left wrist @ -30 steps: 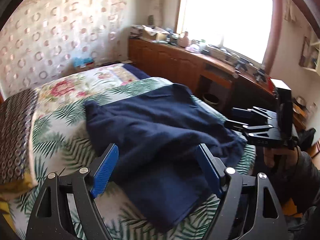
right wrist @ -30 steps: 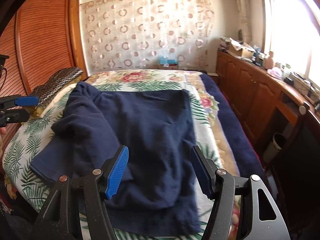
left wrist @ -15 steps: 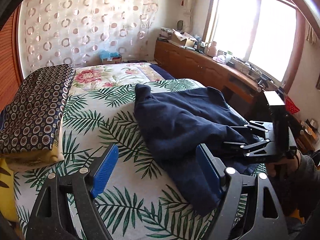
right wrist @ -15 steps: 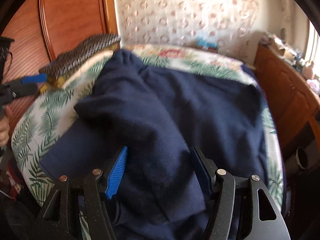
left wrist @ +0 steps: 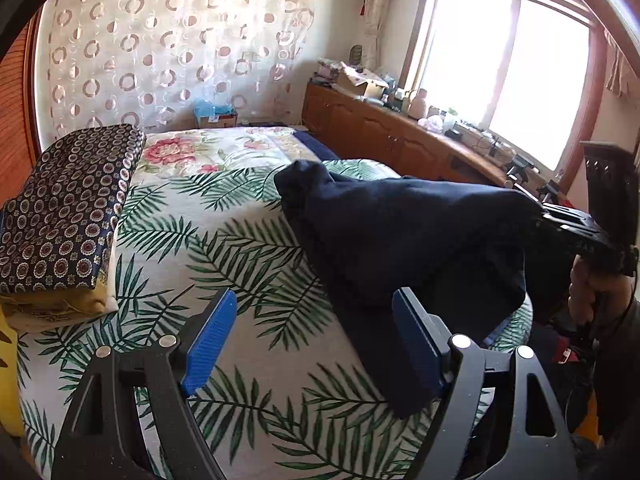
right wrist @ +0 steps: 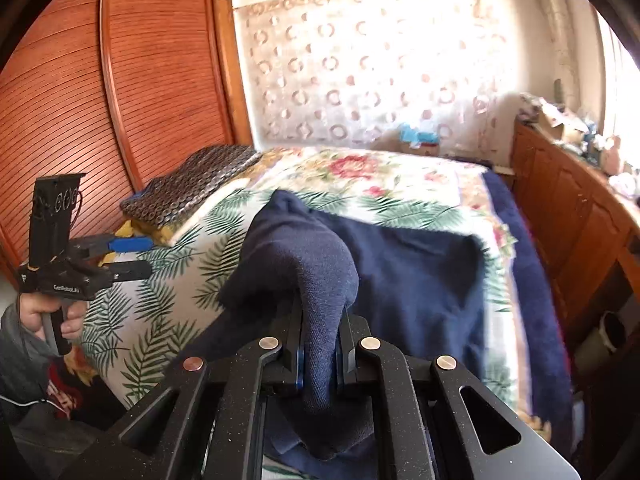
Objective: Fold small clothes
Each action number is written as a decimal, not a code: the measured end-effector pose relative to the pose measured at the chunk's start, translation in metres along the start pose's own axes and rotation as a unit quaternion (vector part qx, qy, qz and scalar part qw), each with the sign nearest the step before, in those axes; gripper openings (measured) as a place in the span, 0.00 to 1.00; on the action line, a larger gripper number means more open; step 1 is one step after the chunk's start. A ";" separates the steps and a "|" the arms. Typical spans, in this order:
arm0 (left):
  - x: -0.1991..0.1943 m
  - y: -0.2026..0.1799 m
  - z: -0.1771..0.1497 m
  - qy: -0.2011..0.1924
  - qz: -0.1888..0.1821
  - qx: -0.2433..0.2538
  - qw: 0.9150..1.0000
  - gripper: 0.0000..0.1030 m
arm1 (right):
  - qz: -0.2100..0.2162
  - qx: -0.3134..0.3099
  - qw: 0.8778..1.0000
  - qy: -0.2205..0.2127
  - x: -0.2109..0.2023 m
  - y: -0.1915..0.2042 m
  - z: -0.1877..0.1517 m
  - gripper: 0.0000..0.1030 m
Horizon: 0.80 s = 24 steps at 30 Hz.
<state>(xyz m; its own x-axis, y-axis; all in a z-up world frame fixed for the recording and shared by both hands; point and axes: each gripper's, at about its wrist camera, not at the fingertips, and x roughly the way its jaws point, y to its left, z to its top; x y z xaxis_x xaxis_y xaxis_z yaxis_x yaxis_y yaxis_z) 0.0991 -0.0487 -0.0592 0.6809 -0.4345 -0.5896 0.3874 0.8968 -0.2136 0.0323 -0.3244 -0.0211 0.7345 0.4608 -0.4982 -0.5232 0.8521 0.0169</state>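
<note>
A dark navy garment point(left wrist: 384, 236) lies on the leaf-print bed cover point(left wrist: 224, 256). My right gripper point(right wrist: 320, 344) is shut on a bunched fold of the garment point(right wrist: 420, 280) and holds that part raised above the bed. It shows in the left wrist view point(left wrist: 560, 220) at the far right, with cloth draped over its fingers. My left gripper point(left wrist: 316, 340) is open and empty, over the bed to the left of the garment. It also shows in the right wrist view point(right wrist: 132, 256) at the left edge.
A folded patterned quilt point(left wrist: 68, 208) lies on the bed's left side. A wooden cabinet point(left wrist: 400, 140) with clutter runs along the window wall. A slatted wooden wardrobe point(right wrist: 120, 92) stands left of the bed. A bin point(right wrist: 608, 340) sits on the floor right.
My right gripper has closed on a fold of the navy garment and lifted it. My left gripper has swung left, away from the garment, and stays open.
</note>
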 end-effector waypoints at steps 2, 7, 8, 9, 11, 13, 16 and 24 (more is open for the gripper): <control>-0.002 -0.003 0.001 -0.007 0.000 0.002 1.000 0.78 | -0.030 -0.007 0.999 0.026 0.000 -0.010 -0.009 0.10; -0.002 -0.007 0.002 -0.011 0.008 0.003 1.000 0.78 | -0.091 0.001 0.992 0.092 0.023 -0.041 -0.041 0.33; -0.001 -0.006 0.002 -0.011 0.010 0.002 1.000 0.78 | -0.097 0.004 0.991 0.091 0.021 -0.045 -0.044 0.41; 0.000 -0.006 0.002 -0.010 0.014 0.001 1.000 0.78 | -0.100 0.010 0.991 0.088 0.018 -0.048 -0.046 0.45; 0.002 -0.006 0.002 -0.009 0.022 0.001 1.000 0.78 | -0.100 0.023 0.992 0.074 0.012 -0.051 -0.047 0.49; 0.002 -0.006 0.002 -0.011 0.029 0.002 1.000 0.78 | -0.092 0.024 0.994 0.062 0.008 -0.048 -0.045 0.50; 0.002 -0.006 0.001 -0.013 0.035 0.003 0.999 0.78 | -0.092 0.011 0.994 0.054 0.013 -0.036 -0.045 0.50; 0.003 -0.005 -0.001 -0.009 0.049 0.006 0.999 0.78 | -0.048 -0.019 0.997 0.053 0.051 0.003 -0.033 0.50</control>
<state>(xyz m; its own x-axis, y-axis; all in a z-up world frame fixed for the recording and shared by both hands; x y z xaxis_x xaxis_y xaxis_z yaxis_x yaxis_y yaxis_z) 0.0985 -0.0547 -0.0604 0.7269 -0.3460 -0.5933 0.3255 0.9342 -0.1461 0.0537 -0.3066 -0.0745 0.7325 0.3473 -0.5856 -0.4702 0.8801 -0.0661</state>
